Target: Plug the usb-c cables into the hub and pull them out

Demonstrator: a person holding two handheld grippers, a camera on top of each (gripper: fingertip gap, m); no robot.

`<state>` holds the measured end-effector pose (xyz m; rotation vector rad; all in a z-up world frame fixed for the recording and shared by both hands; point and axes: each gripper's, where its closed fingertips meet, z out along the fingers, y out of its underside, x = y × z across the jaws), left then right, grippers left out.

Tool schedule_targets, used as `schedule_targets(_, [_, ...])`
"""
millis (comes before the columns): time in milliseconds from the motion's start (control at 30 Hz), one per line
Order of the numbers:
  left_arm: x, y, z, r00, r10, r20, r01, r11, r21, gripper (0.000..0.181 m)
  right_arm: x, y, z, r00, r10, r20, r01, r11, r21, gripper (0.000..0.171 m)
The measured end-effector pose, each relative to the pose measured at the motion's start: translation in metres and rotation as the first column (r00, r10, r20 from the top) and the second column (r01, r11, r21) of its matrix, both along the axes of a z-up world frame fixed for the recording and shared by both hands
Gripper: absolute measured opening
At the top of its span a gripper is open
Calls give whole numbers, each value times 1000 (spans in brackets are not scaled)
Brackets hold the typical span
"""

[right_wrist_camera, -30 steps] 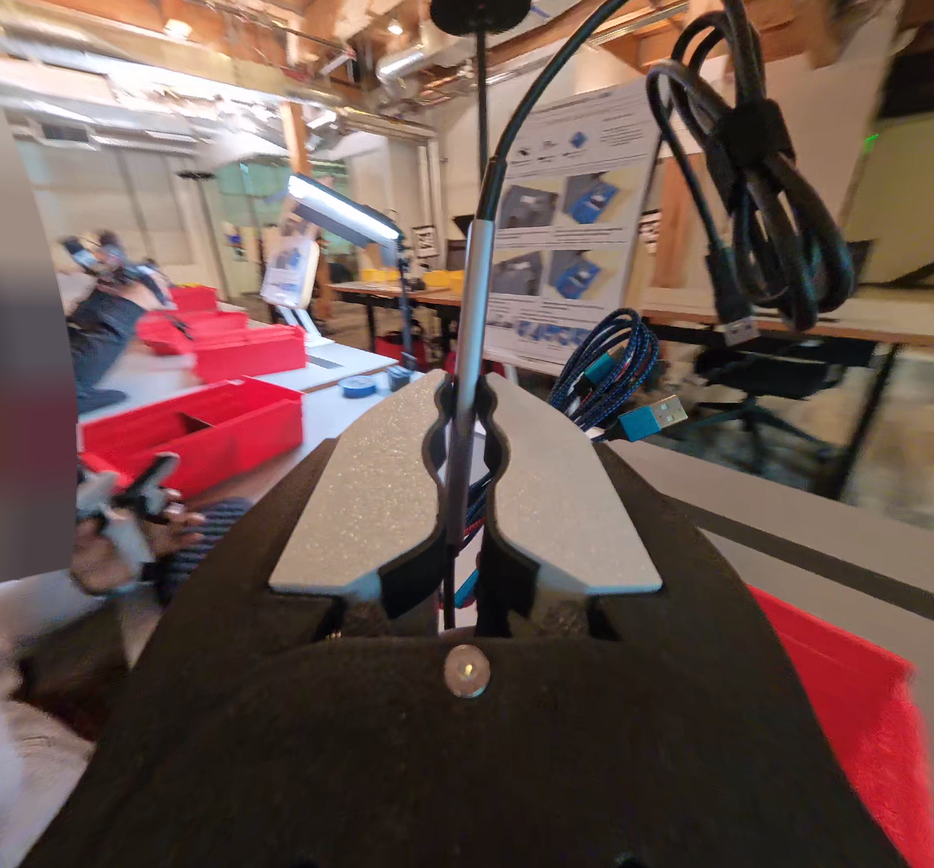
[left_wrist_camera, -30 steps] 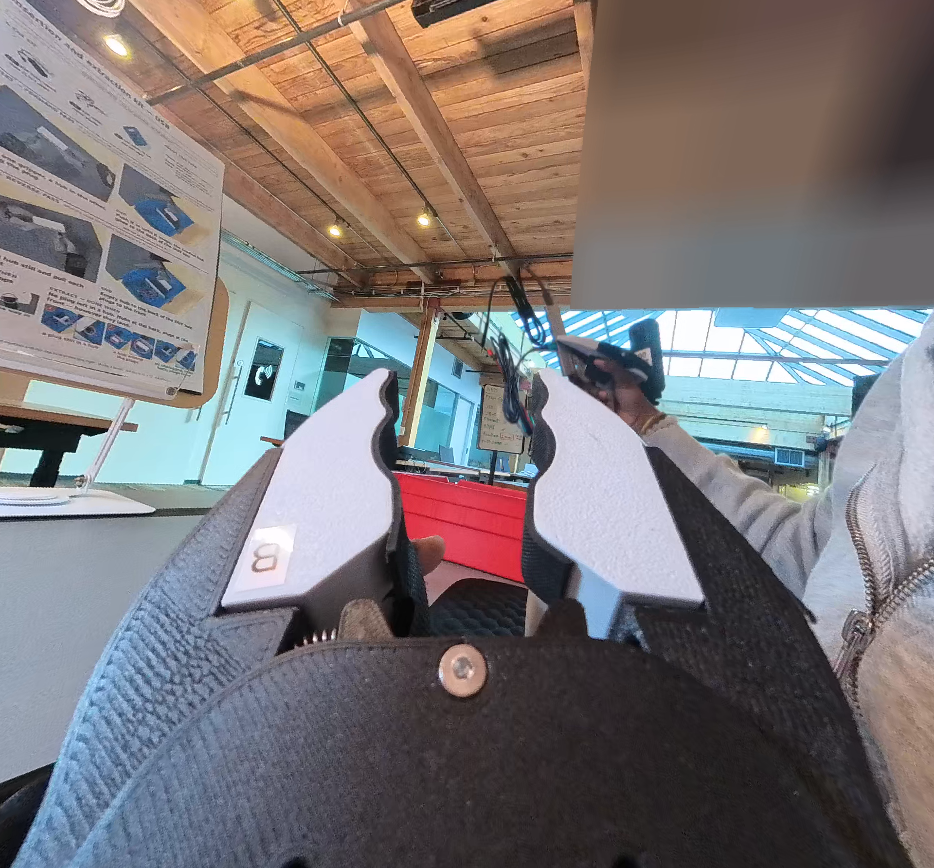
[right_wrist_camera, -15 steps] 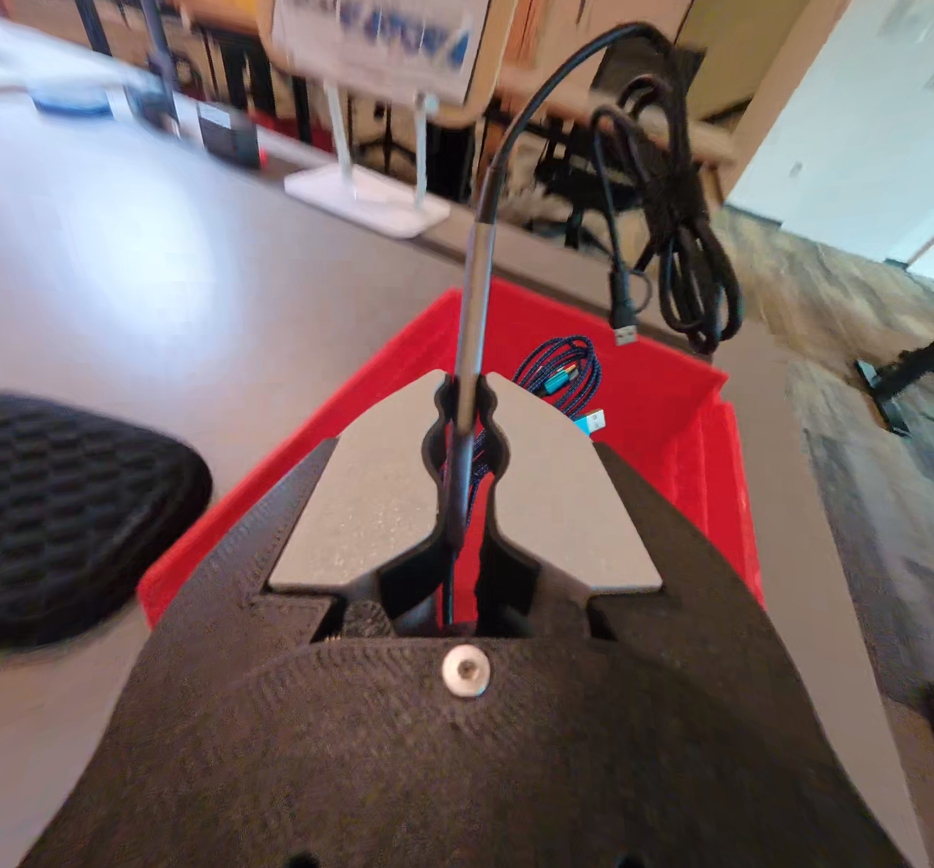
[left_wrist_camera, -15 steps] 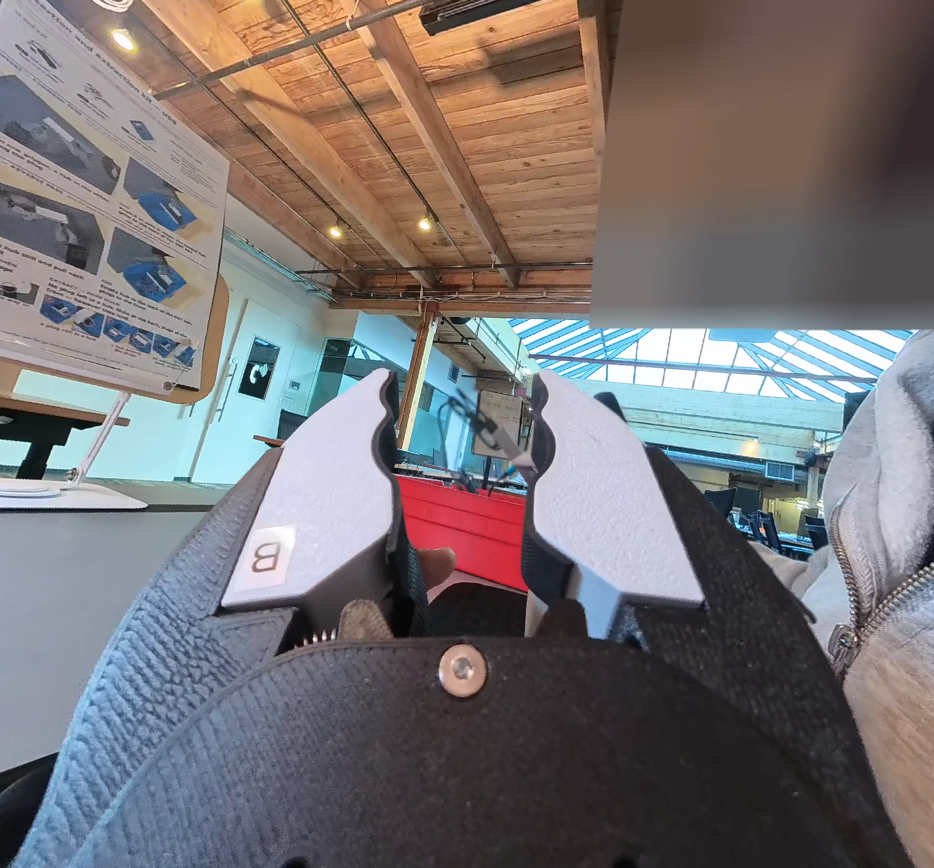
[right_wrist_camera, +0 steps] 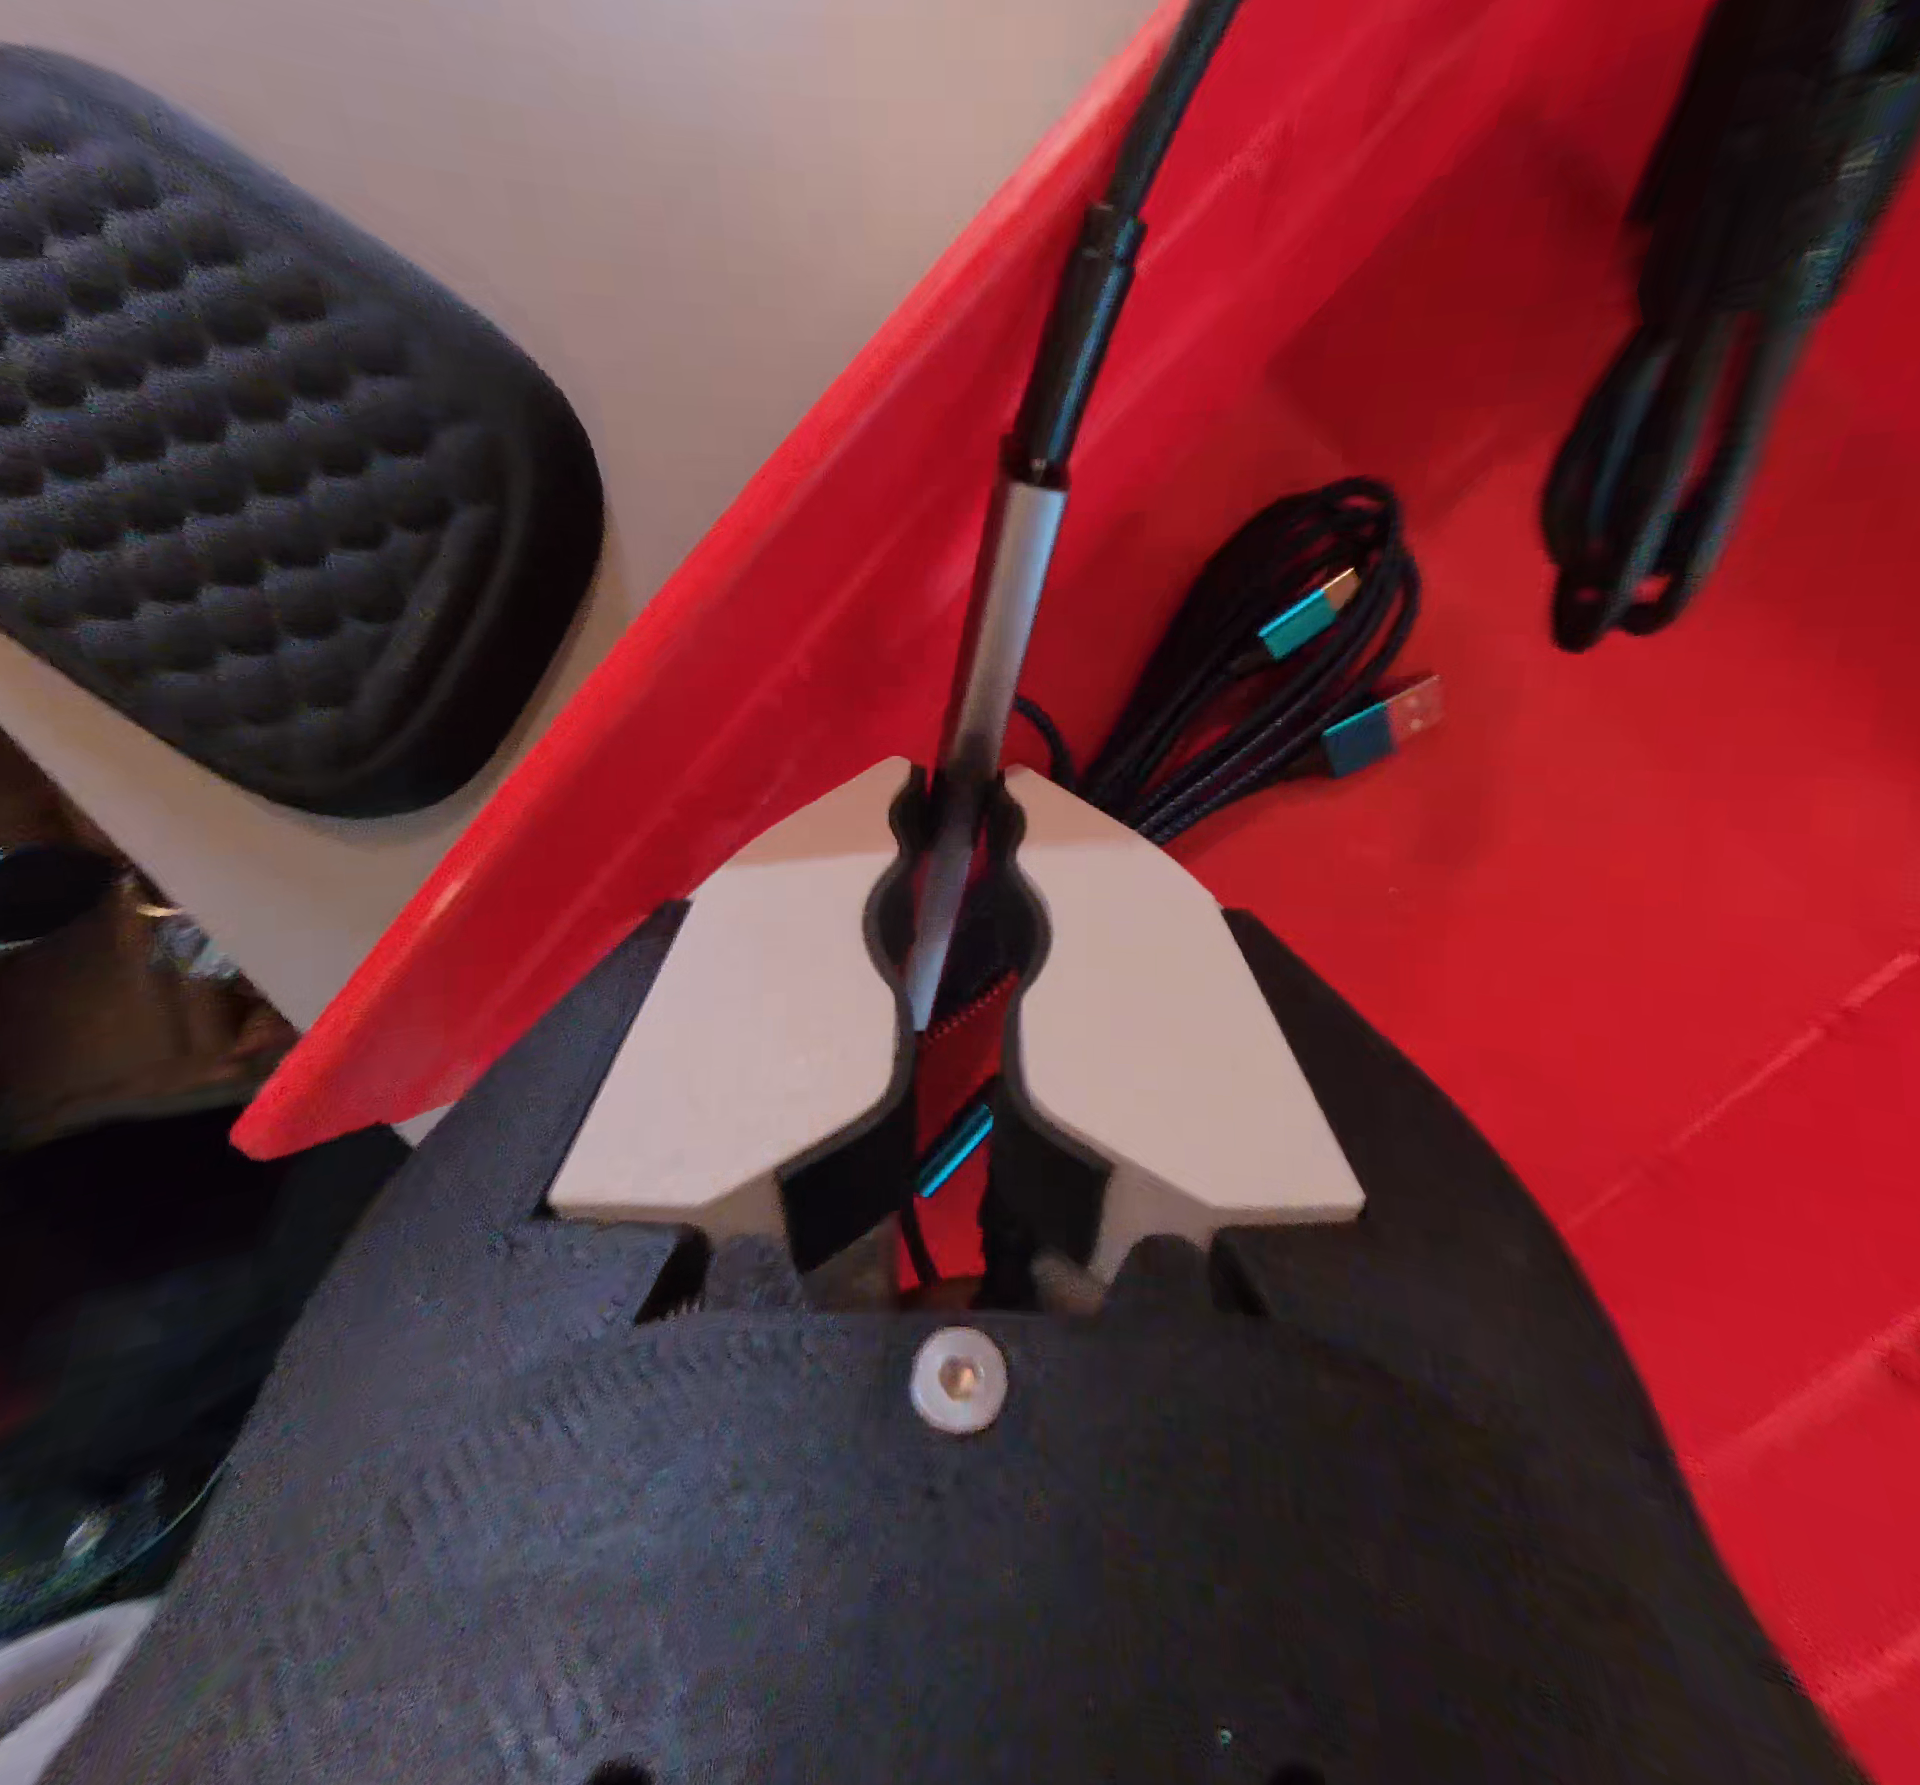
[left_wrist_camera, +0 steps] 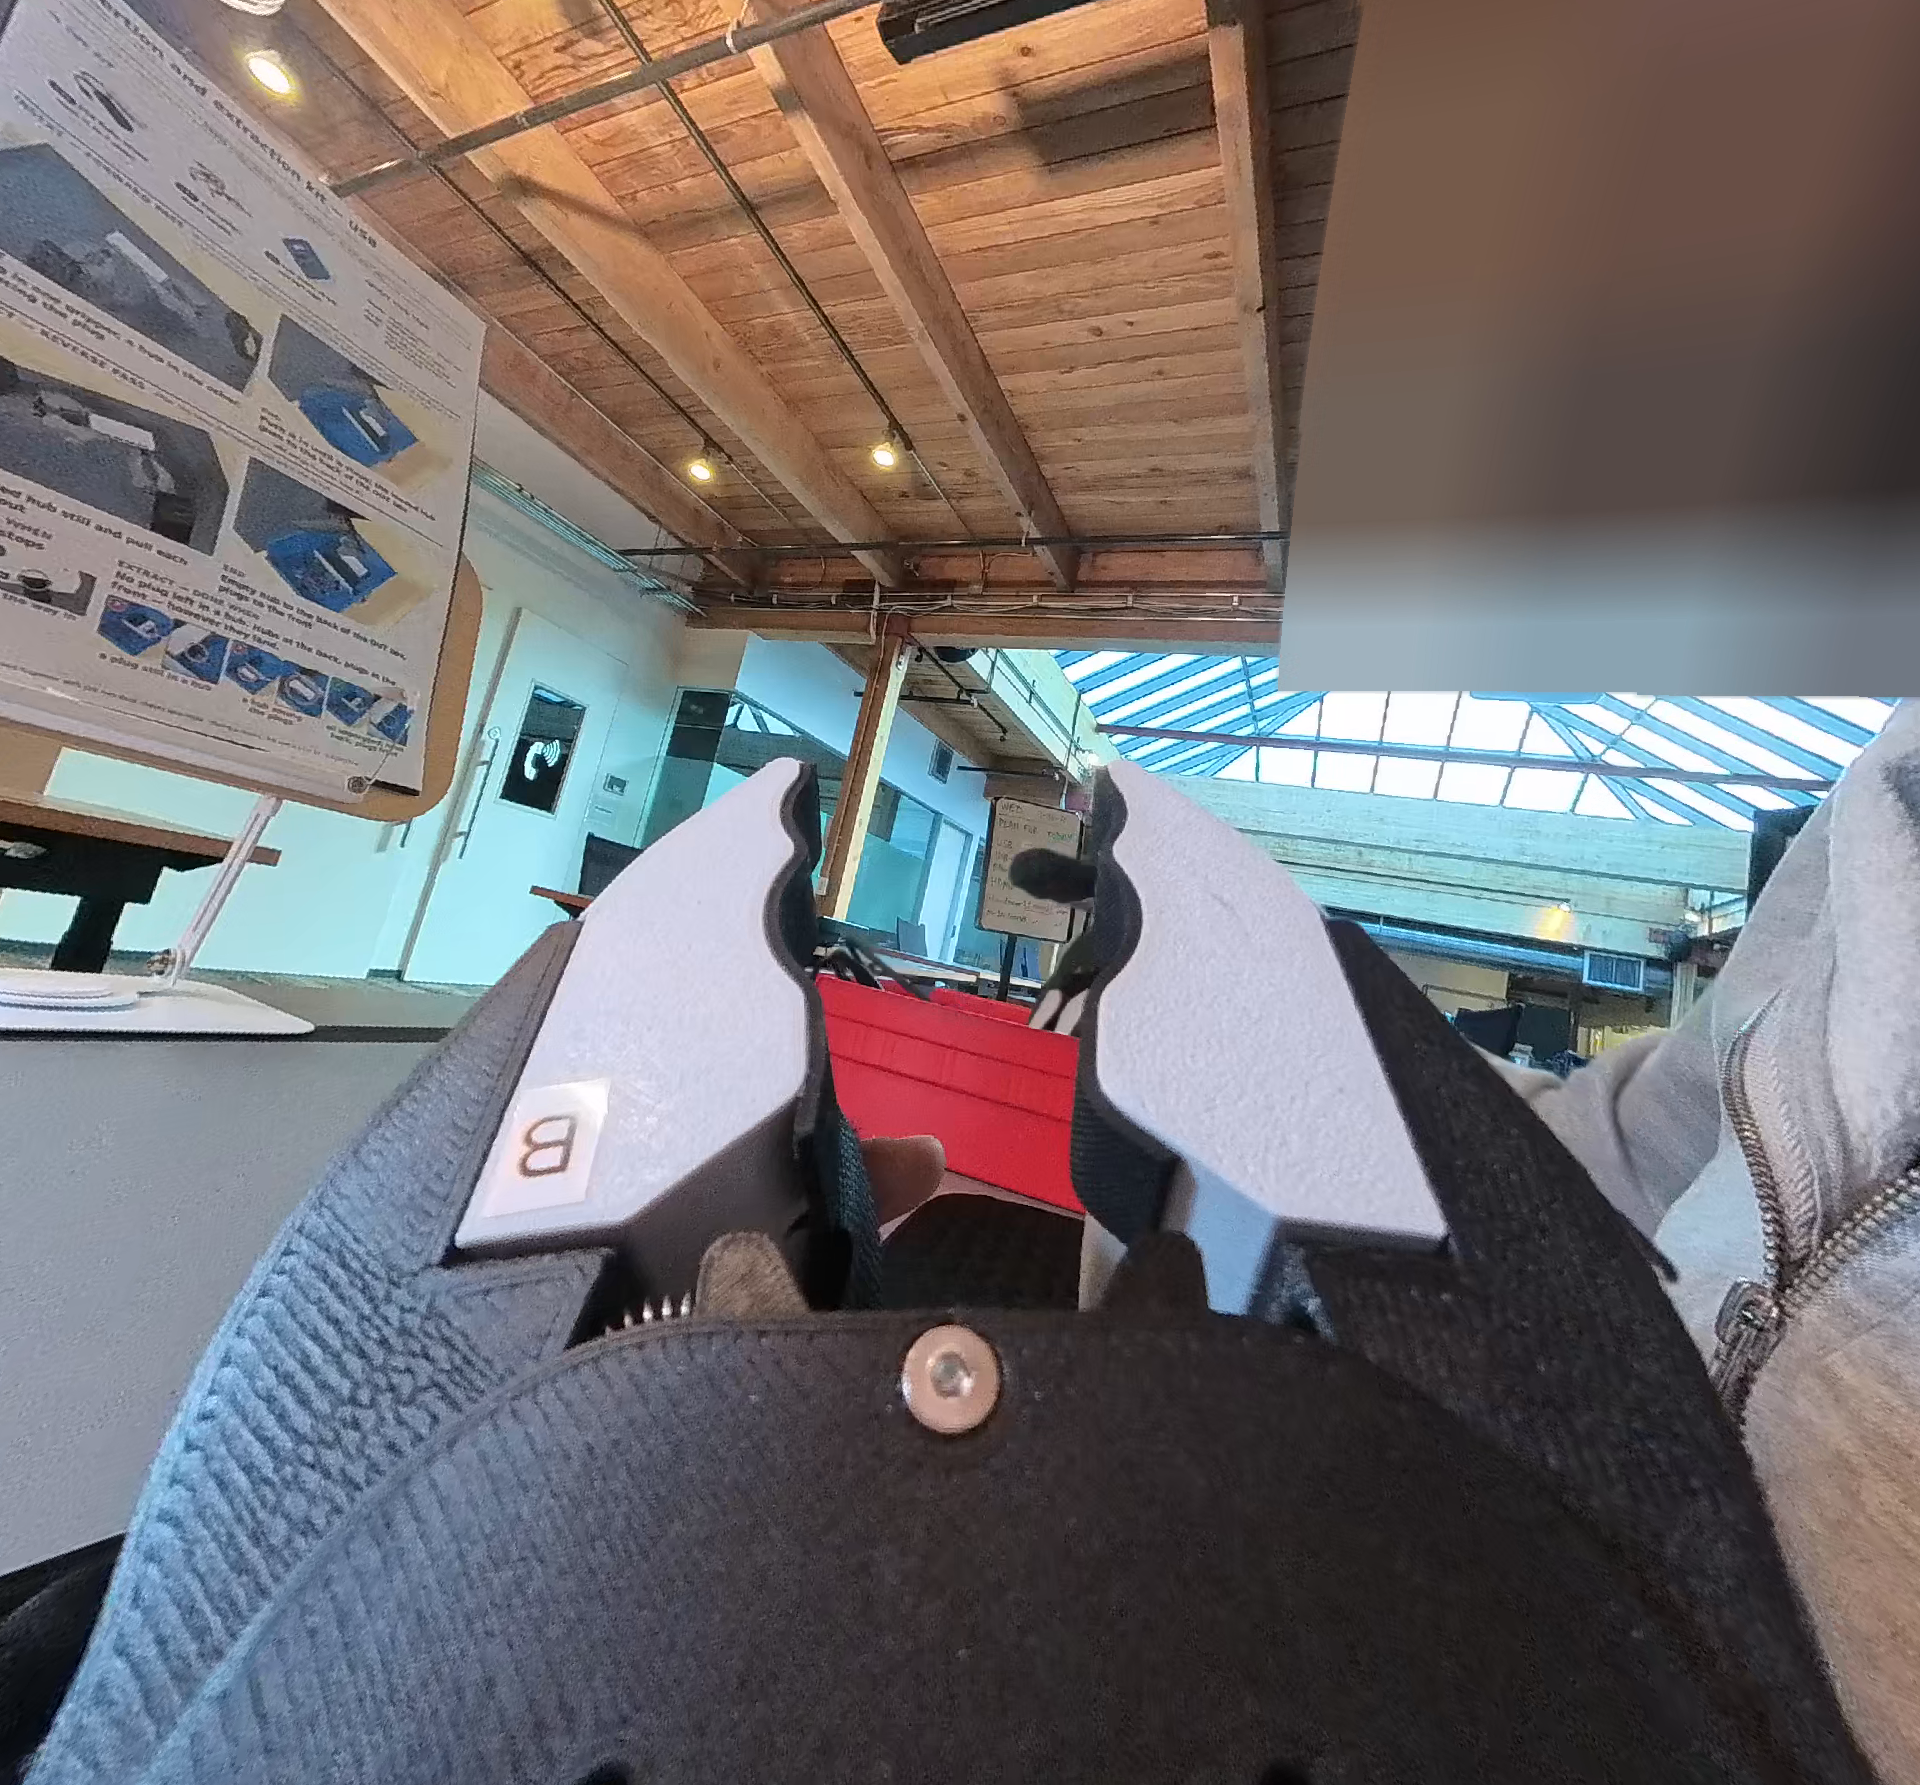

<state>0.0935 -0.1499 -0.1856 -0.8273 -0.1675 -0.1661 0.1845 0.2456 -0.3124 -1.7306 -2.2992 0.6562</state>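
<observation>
USB hub (right_wrist_camera: 1013, 613), a slim silver bar seen edge-on, is clamped between the pads of the right gripper (right_wrist_camera: 956, 790) and sticks up toward 12 o'clock from the fingertips. At its far end a black cord (right_wrist_camera: 1184, 83) leaves toward 1 o'clock and runs out of the top of the right wrist view. Hub and gripper hang over a red bin (right_wrist_camera: 1558, 1008), whose near wall runs diagonally from 7 o'clock to 1 o'clock across the frame. Inside the bin, at 2 o'clock from the fingertips, lies a coiled braided cable (right_wrist_camera: 1268, 655) with teal-sleeved plugs; 2 of them show, 1 a USB-C plug (right_wrist_camera: 1307, 608) and 1 a flat USB-A plug (right_wrist_camera: 1387, 725). A 3rd teal plug (right_wrist_camera: 954, 1151) shows through the gap behind the pads. A bundled black cable (right_wrist_camera: 1704, 364) hangs blurred at 2 o'clock, near the frame edge. At 9 o'clock a black dimpled pad (right_wrist_camera: 260, 447) rests on the pale tabletop (right_wrist_camera: 675, 125).

In the left wrist view the left gripper (left_wrist_camera: 951, 862) points upward with its jaws apart and nothing between them. Beyond it sits the red bin (left_wrist_camera: 935, 1060), a printed instruction board (left_wrist_camera: 218, 405) on a stand at 10 o'clock, and a grey zipped sleeve (left_wrist_camera: 1787, 1164) at 3 o'clock.
</observation>
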Motion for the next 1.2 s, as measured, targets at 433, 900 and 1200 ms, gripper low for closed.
schedule_targets(433, [-2, -1, 0, 1000, -10, 13, 10, 1000, 6, 51, -5, 9, -16, 975, 74, 209, -121, 967, 223, 27])
schedule_targets(900, [0, 0, -1, 1000, -5, 4, 5, 1000, 2, 51, -79, 103, 77, 874, -366, -319, 467, 812, 350, 31])
schedule_targets(1200, [-2, -2, -1, 1000, -10, 19, 10, 1000, 12, 51, -40, 114, -28, 931, -360, -66, 329, 742, 585, 19])
